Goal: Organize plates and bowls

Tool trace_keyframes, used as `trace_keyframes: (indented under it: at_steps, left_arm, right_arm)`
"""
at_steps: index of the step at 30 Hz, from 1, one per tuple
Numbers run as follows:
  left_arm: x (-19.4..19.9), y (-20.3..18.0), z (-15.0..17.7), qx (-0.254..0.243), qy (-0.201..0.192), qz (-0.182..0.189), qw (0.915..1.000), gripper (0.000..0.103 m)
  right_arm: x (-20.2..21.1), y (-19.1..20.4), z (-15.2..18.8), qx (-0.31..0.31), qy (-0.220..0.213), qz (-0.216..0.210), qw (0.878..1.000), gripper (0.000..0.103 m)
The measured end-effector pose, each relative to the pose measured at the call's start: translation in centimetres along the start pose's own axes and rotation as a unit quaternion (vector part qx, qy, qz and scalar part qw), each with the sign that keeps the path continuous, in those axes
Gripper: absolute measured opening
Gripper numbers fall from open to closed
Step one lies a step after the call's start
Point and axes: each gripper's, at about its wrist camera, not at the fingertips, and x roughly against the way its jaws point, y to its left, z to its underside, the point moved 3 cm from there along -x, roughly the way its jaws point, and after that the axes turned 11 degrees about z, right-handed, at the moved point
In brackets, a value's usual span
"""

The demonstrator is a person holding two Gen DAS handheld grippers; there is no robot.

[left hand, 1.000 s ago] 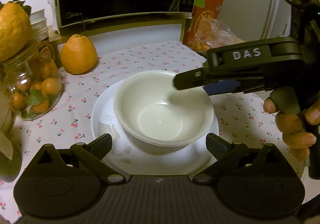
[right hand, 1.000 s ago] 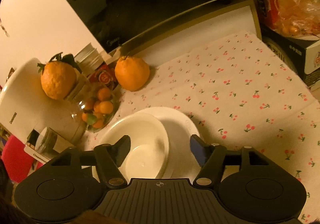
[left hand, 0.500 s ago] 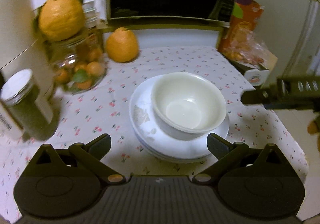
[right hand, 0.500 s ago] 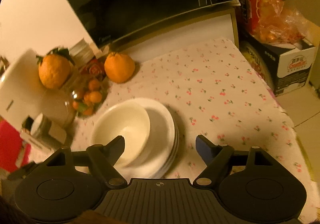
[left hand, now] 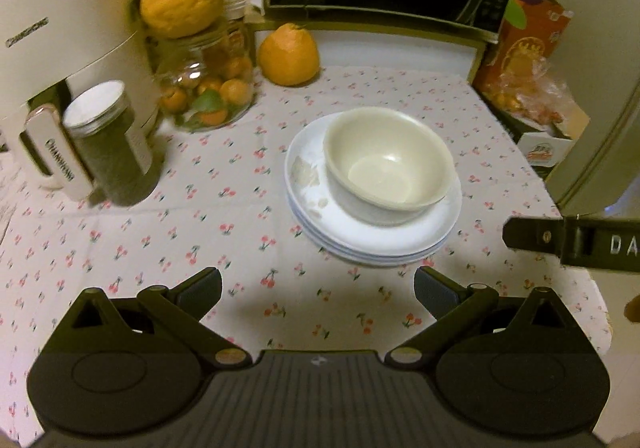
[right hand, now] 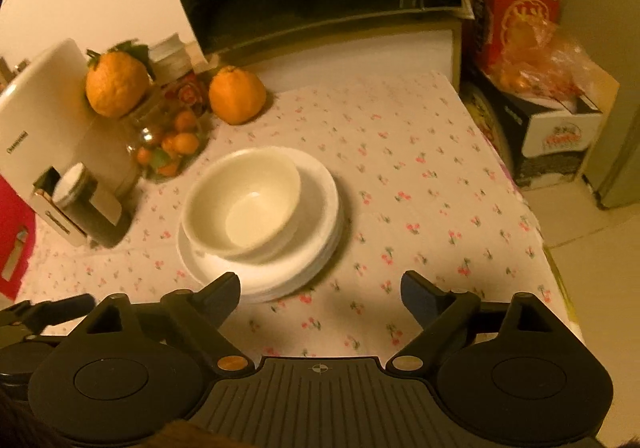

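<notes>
Tablecloth (left hand: pixel 200 215) bears bowl (left hand: pixel 386 163) beyond left tool (left hand: pixel 318 288).

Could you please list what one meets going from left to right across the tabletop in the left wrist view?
White appliance → dark lidded jar → glass jar of small oranges → loose orange → bowl on the stacked plates → right hand-held gripper.
</notes>
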Motion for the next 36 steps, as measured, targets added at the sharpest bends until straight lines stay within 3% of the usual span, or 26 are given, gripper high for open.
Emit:
trace_keyframes:
  at_steps: [13, 36]
  left_arm:
    - [0.6, 0.0, 0.1, 0.025, -0.01, -0.057, 0.998, 0.103]
    - [0.5, -0.5, 0.3, 0.015, -0.001, -0.06, 0.9981, 0.103]
  right_arm:
    - [-1.2, 0.8, 1.0, 0.028, 0.012, 0.039, 0.999, 0.091]
    - [-1.4, 0.9, 0.9, 0.027, 0.017, 0.035, 0.999, 0.091]
